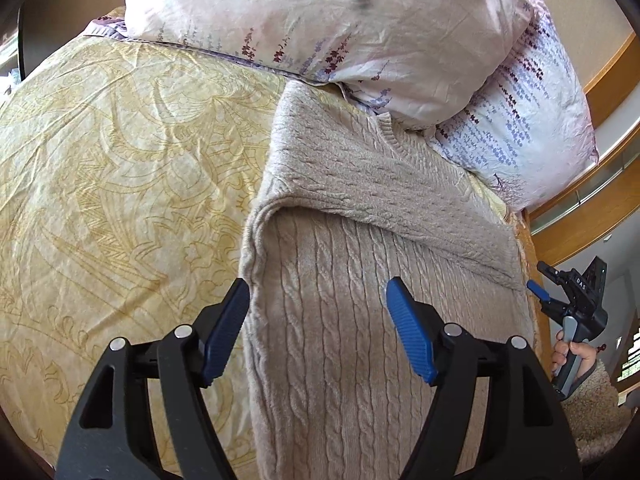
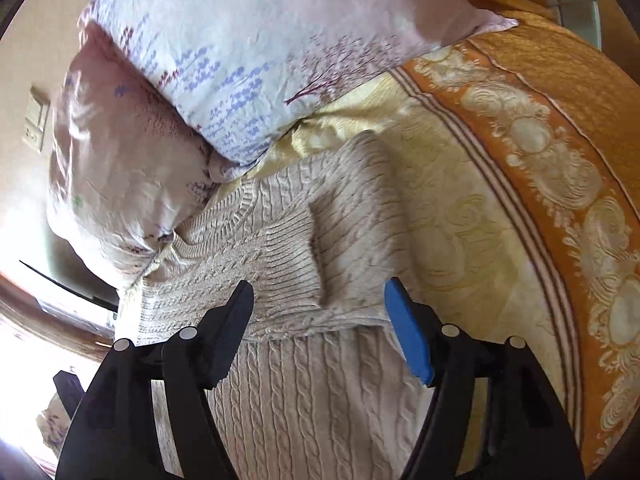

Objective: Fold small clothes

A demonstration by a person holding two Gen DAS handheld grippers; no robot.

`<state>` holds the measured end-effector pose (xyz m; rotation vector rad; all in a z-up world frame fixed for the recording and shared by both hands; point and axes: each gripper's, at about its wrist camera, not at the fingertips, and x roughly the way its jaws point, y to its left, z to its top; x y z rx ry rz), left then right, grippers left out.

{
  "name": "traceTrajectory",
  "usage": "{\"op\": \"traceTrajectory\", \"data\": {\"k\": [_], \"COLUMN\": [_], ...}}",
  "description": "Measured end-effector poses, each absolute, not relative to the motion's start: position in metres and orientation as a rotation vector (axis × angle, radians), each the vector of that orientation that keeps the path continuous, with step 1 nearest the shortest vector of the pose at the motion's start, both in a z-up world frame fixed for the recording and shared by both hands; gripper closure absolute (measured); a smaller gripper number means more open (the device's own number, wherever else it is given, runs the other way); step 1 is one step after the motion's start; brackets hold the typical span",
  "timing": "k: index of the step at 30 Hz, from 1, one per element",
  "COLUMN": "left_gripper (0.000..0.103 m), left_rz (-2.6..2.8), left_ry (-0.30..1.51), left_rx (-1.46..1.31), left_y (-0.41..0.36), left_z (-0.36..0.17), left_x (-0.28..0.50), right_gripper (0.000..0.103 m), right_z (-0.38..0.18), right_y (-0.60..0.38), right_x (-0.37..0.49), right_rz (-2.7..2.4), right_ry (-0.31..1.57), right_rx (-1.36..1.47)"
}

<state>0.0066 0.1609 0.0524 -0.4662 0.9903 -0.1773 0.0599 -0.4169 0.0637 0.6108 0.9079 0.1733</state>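
A beige cable-knit sweater (image 1: pixel 340 320) lies flat on the yellow patterned bedspread (image 1: pixel 120 180), with a sleeve folded across its chest. My left gripper (image 1: pixel 318 300) is open and empty, hovering over the sweater's left edge below the folded sleeve. In the right wrist view the sweater (image 2: pixel 304 380) lies below my right gripper (image 2: pixel 320 300), which is open and empty just above the folded sleeve's ribbed cuff (image 2: pixel 288 256). The right gripper also shows at the right edge of the left wrist view (image 1: pixel 538 290), beside the sweater's right side.
Floral pillows (image 1: pixel 320 24) are stacked at the head of the bed, touching the sweater's collar. An orange patterned border (image 2: pixel 560 160) runs along the bedspread's right side. A wooden bed frame (image 1: pixel 608 72) stands at the right.
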Motion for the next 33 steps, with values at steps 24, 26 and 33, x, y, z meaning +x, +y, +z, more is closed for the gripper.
{"op": "traceTrajectory", "data": {"k": [24,26,33], "left_gripper": [0.040,0.044,0.056], "left_rz": [-0.453,-0.486,-0.501], "left_ry": [1.100,1.122,1.182], "left_rx": [-0.776,-0.776,-0.669], "left_y": [0.178,0.172,0.153], "left_z": [0.011,0.009,0.011], "left_x": [-0.026,-0.032,-0.053], "right_gripper": [0.042,0.043,0.073], "right_z": [0.010,0.012,0.029], "right_y": [-0.431,-0.424,-0.414], "right_x": [-0.016,-0.023,-0.042], "right_rz": [0.624,0.638,0.470], "right_ry": [1.125,1.144,1.168], "right_rx": [0.868,0.832,0.514]}}
